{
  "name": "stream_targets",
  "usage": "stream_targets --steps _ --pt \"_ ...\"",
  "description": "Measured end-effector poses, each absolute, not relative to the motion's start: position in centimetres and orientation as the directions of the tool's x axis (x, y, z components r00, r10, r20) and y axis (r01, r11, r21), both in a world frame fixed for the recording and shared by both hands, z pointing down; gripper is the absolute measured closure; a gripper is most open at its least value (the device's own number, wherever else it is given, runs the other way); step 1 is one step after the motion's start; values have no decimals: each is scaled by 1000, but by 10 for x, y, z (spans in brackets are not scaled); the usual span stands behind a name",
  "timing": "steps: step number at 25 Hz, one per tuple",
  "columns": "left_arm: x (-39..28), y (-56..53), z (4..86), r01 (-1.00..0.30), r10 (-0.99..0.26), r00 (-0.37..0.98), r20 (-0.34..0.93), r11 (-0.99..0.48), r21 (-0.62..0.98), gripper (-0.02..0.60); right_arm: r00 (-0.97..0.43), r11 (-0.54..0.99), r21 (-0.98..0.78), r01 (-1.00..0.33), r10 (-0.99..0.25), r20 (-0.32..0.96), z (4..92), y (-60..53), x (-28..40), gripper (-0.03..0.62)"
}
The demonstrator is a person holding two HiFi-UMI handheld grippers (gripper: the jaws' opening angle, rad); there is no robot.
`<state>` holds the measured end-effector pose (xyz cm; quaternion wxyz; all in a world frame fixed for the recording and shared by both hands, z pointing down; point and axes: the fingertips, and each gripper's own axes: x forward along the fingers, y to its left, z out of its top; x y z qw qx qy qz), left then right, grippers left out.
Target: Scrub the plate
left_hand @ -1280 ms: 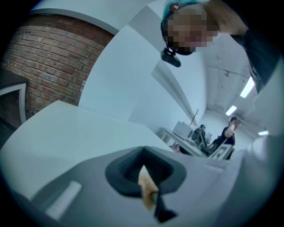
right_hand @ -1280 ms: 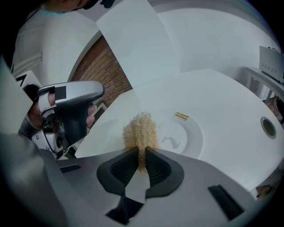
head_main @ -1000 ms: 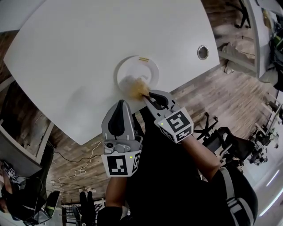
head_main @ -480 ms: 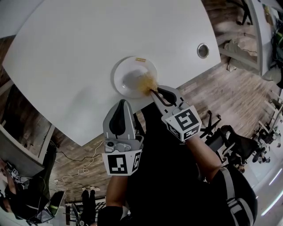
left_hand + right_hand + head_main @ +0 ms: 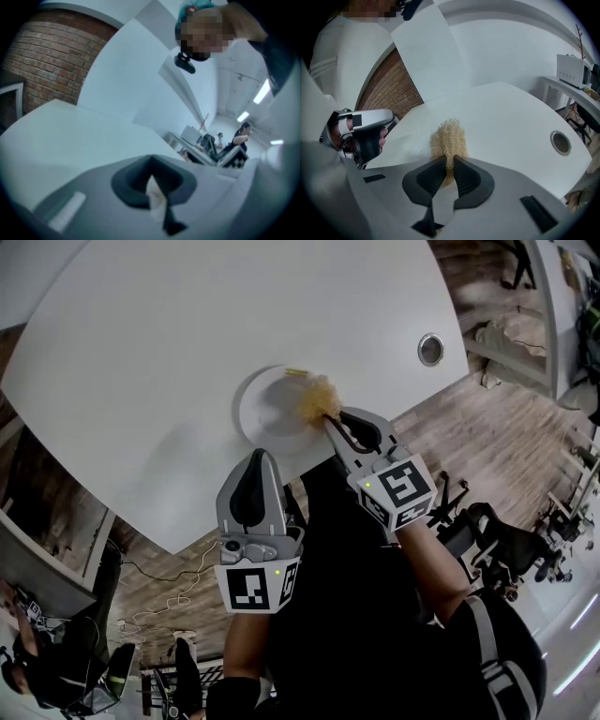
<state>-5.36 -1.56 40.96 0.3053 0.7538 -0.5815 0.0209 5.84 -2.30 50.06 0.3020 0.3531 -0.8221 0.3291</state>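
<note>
Covering the right rim of the plate (image 5: 262, 413) near the counter (image 5: 187, 334) edge, the scrubber (image 5: 317, 396) pointed lengthwise out of the right tongs (image 5: 330, 423), which clamped it. The left tongs (image 5: 255, 461) were together, empty.

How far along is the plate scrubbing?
Done: the right gripper clamps the yellow scrubber. In hand: the scrubber sits on the right rim of the plate. Left: how clean the plate is cannot be judged. The left gripper is shut and idle.

The left gripper (image 5: 151, 166) has its dark jaws pressed together with nothing gripped between them. Past them lies the white table (image 5: 65, 136). A brick wall (image 5: 49, 61) rises beyond its left edge, and a person (image 5: 240, 135) is far off to the right.
</note>
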Motion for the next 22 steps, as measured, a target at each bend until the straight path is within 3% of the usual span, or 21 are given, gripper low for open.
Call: stream_targets --steps 11,22 --pt "-62 -18 414 -889 -868 306 392 -114 444 578 -581 573 -313 -757 -372 724 504 -52 38 551" --pt "-88 -11 413 -893 -884 263 386 -72 443 578 -611 637 -332 -695 -281 740 510 -41 -4 551"
